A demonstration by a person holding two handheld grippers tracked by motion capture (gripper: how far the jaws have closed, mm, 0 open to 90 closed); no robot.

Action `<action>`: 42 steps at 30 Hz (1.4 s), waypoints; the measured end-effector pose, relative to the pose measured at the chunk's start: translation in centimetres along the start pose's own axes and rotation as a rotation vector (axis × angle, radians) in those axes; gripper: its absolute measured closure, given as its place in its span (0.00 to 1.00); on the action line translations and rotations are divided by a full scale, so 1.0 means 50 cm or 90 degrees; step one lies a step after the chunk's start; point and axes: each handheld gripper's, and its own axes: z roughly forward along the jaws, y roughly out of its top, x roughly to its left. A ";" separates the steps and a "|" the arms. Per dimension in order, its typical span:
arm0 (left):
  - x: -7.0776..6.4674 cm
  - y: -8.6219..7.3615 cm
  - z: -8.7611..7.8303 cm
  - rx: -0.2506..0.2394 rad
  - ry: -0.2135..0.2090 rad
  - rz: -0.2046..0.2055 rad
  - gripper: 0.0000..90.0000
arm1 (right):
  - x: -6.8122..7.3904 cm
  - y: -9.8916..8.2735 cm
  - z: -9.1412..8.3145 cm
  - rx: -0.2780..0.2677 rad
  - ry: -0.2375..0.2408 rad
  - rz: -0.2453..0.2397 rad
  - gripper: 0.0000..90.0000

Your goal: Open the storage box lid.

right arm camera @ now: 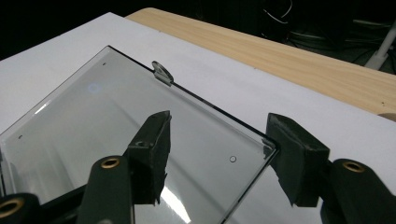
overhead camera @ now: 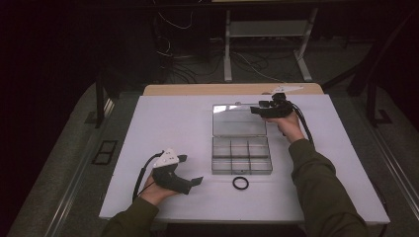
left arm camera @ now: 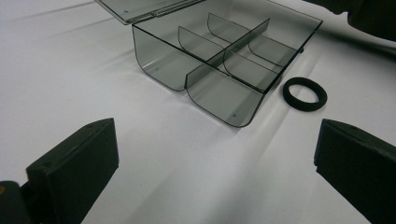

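A clear smoke-tinted compartment box [overhead camera: 241, 155] lies open on the white table, its lid [overhead camera: 238, 120] folded flat on the far side. Its compartments [left arm camera: 210, 60] look empty. A black ring [overhead camera: 240, 183] lies on the table just in front of the box, also seen as the ring [left arm camera: 305, 93] to the right of the box's near corner. My left gripper [overhead camera: 192, 169] rests at the front left, open, jaws pointing toward the box with nothing between them [left arm camera: 215, 140]. My right gripper [overhead camera: 254, 111] is at the lid's far right corner, open, its jaws [right arm camera: 217, 135] astride that corner of the lid [right arm camera: 93, 121].
The white table top [overhead camera: 173, 123] ends at a wooden strip [right arm camera: 280, 51] along the far edge. A small latch tab [right arm camera: 162, 72] stands up from the lid's far edge. Beyond the table are desk legs and cables on a dark floor [overhead camera: 257, 49].
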 end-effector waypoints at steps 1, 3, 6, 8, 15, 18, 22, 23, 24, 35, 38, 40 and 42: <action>0.000 0.000 0.000 0.002 0.001 0.002 0.00 | -0.001 -0.001 0.002 0.001 0.000 0.001 0.45; 0.000 -0.001 0.001 0.002 0.000 0.000 0.00 | -0.003 -0.003 0.004 0.004 0.001 0.001 0.45; 0.000 -0.001 0.001 0.002 -0.001 0.000 0.00 | -0.004 -0.006 0.007 0.008 0.001 0.008 0.45; 0.000 -0.001 0.001 0.003 -0.001 -0.001 0.00 | -0.006 -0.008 0.009 0.012 0.001 0.009 0.44; 0.001 -0.001 0.001 0.003 0.000 -0.001 0.00 | -0.007 -0.014 0.016 0.022 0.001 0.011 0.41; 0.001 -0.001 0.001 0.004 0.000 -0.001 0.00 | -0.008 -0.018 0.021 0.031 -0.003 0.007 0.41; 0.001 -0.001 0.001 0.004 -0.001 -0.001 0.00 | -0.009 -0.023 0.026 0.039 -0.004 0.014 0.40; 0.001 -0.001 0.001 0.003 -0.001 -0.002 0.00 | -0.010 -0.024 0.027 0.040 -0.002 0.013 0.40; 0.001 -0.002 0.001 0.002 -0.001 -0.002 0.00 | -0.010 -0.024 0.027 0.039 -0.002 0.013 0.40; 0.001 -0.002 0.002 0.002 -0.002 -0.003 0.00 | -0.012 -0.034 0.037 0.054 0.004 0.030 0.39; 0.001 -0.002 0.002 0.002 -0.002 -0.003 0.00 | -0.013 -0.035 0.038 0.056 0.003 0.029 0.39; 0.001 -0.002 0.002 0.002 -0.002 -0.002 0.00 | -0.013 -0.036 0.039 0.058 0.003 0.030 0.39; 0.001 -0.002 0.002 0.003 -0.002 -0.002 0.00 | -0.014 -0.038 0.040 0.059 0.003 0.031 0.38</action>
